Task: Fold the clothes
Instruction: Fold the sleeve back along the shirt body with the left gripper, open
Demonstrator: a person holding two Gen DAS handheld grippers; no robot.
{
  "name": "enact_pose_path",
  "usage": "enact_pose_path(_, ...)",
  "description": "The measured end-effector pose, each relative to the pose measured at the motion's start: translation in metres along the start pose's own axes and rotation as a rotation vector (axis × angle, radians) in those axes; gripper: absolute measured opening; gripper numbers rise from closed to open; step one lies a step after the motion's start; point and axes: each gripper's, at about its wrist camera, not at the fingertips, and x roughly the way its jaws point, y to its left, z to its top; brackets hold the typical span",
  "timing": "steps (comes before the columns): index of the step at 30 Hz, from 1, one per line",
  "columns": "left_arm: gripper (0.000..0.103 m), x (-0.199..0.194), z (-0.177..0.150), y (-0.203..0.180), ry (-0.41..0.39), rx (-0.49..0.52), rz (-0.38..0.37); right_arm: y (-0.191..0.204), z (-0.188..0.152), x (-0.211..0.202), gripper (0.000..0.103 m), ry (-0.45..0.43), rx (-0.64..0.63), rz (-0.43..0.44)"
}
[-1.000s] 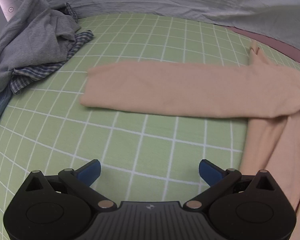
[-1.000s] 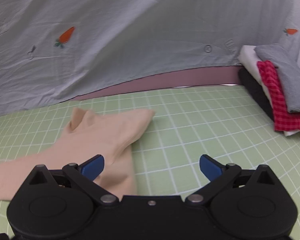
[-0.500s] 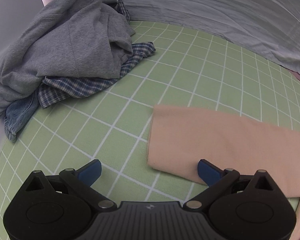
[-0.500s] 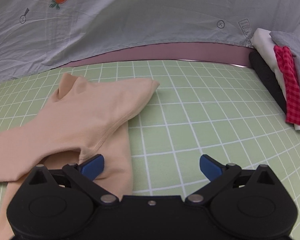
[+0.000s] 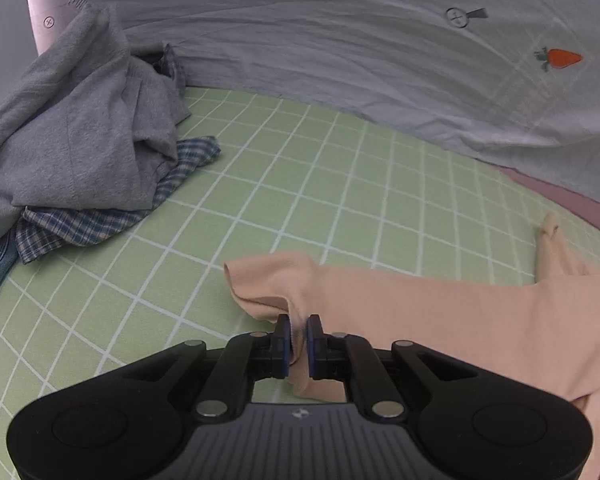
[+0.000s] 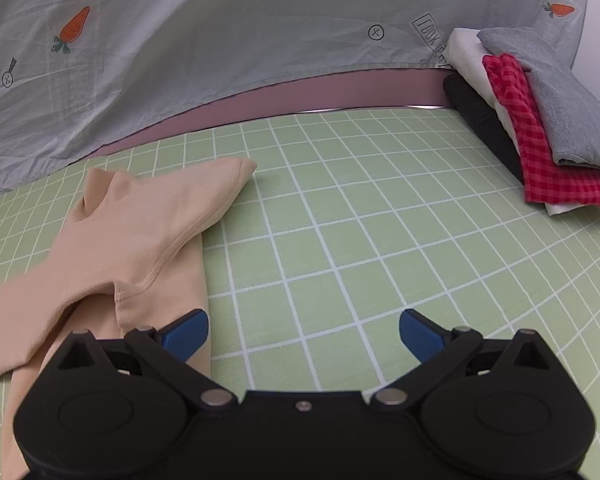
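Your left tool is closing on the cuff end of the peach long-sleeved top; fabric is pinched between its blue pads, and the cuff is puckered and raised off the green grid mat. Your right tool stands with jaws wide apart and nothing between them, its left pad just at the side edge of the top's body, below the armpit seam.

The top lies spread on the mat, one sleeve stretched away from the body towards the unsorted heap of grey, plaid and denim garments. The stack of folded clothes sits well apart from the top on its other side.

Step in hand, by my assessment: folding the sleeve inward. The grip looks secured; the next move calls for carrying the cuff across onto the body of the top and laying it flat without dragging the shoulder. Your right tool appears placed to steady the body edge.
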Motion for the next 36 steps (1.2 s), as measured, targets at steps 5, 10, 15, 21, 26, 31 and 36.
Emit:
enact_pose_path(5,0.008,-0.056,-0.015,-0.051,-0.077,0.125,-0.167,-0.016,-0.005,-0.026,0.103,-0.041,0.05,0.008)
enact_pose_path(10,0.008,-0.102,-0.068,-0.106,-0.041,0.292,-0.366,-0.033,-0.023,-0.053,0.103,-0.051,0.092,0.023)
enact_pose_path(15,0.015,-0.103,-0.14,-0.137,0.148,0.433,-0.416,-0.052,-0.047,-0.074,0.103,-0.035,0.107,0.035)
enact_pose_path(21,0.041,-0.106,-0.171,-0.116,0.224,0.35,-0.403,-0.062,-0.072,-0.089,0.103,0.003,0.117,0.093)
enact_pose_path(26,0.059,-0.117,-0.163,-0.088,0.158,0.284,-0.28,-0.043,-0.083,-0.097,0.101,0.02,0.094,0.226)
enact_pose_path(31,0.06,-0.12,-0.166,-0.052,0.176,0.226,-0.214,0.006,-0.095,-0.096,0.084,0.067,-0.021,0.348)
enact_pose_path(36,0.06,-0.127,-0.166,-0.027,0.166,0.212,-0.183,0.039,-0.108,-0.093,0.072,0.102,-0.098,0.376)
